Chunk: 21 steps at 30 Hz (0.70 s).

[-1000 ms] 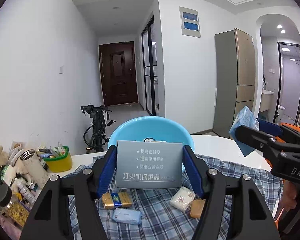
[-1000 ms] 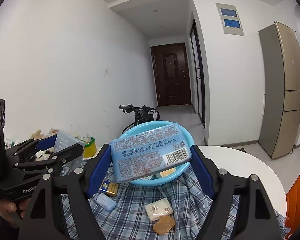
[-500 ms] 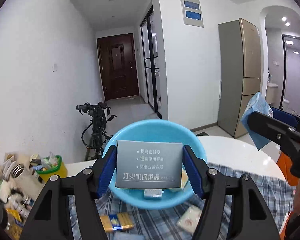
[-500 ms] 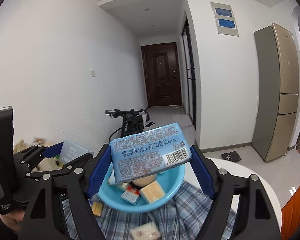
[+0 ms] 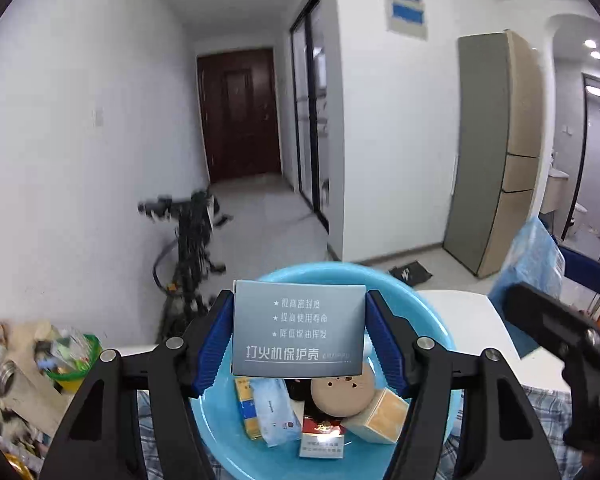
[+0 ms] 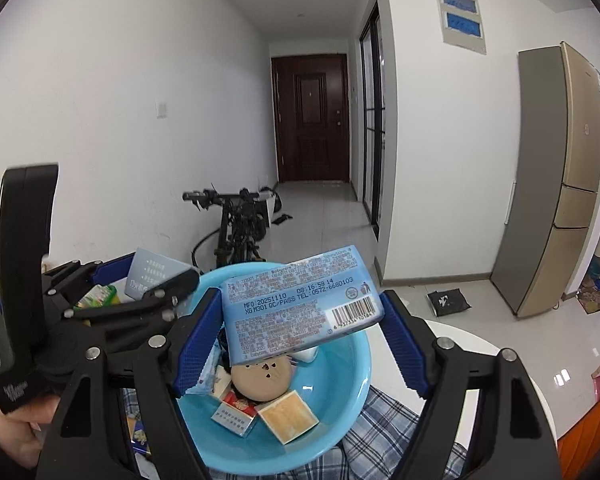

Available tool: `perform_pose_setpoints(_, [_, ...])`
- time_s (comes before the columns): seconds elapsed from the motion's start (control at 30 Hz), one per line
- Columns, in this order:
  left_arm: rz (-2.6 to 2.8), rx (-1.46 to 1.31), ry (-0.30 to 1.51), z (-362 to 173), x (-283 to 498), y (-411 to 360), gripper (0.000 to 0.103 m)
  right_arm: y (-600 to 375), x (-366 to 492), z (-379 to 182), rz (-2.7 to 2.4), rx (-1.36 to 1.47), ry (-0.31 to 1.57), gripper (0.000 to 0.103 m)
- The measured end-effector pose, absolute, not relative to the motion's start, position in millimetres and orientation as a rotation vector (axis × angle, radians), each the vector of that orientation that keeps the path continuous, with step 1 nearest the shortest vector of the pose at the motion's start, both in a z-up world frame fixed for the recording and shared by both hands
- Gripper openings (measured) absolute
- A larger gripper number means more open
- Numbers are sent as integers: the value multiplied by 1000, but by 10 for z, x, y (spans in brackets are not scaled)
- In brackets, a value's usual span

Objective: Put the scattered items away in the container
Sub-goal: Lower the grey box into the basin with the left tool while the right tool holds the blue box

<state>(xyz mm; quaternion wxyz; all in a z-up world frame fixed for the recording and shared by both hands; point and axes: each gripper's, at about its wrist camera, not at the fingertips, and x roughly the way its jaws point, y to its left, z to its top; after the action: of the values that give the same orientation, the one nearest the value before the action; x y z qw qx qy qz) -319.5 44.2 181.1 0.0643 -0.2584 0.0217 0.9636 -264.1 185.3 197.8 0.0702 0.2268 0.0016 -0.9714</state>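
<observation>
So the flat grey cardboard box (image 5: 299, 330) with white Chinese print was pinched between the blue ribbed pads of the left gripper (image 5: 300, 338), held upright right above the round light-blue plastic basin (image 5: 436, 328). It looked matte and rigid, with crisp corners and a thin underline beneath the bottom line of text.

Over the same basin, the soft light-blue plastic pack (image 6: 300, 304) of wipes was clamped by the right gripper (image 6: 302, 334), tilted a bit, its barcode and date print facing the camera. It looked crinkly and glossy, squishier than the box.

Inside the basin a small pile was seen: a round tan disc (image 6: 262, 376) with little dark marks, a red-and-white cigarette pack (image 6: 234, 410), a square orange-faced white carton (image 6: 287, 416), and a pale blue sachet (image 5: 274, 410) beside a yellow-and-blue wrapped bar (image 5: 246, 406).

The basin was set on a blue-and-white checked cloth (image 6: 384, 436) laid over a smooth round white table (image 6: 484, 344). To the left of the basin, a green-and-yellow plastic tub (image 5: 74, 364) stuffed with small packets was parked among blurry clutter, too smeared to be picked apart.
</observation>
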Motion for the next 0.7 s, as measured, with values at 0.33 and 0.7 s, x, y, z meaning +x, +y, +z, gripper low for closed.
perform_pose_setpoints(0.33, [2932, -897, -73, 2040, -3703, 203, 67, 1899, -3223, 1962, -2871, 872, -54, 77])
perform_pose_setpoints(0.7, [2849, -1225, -35, 2216, -4065, 18, 67, 1846, -3795, 2088, -2681, 1168, -53, 77])
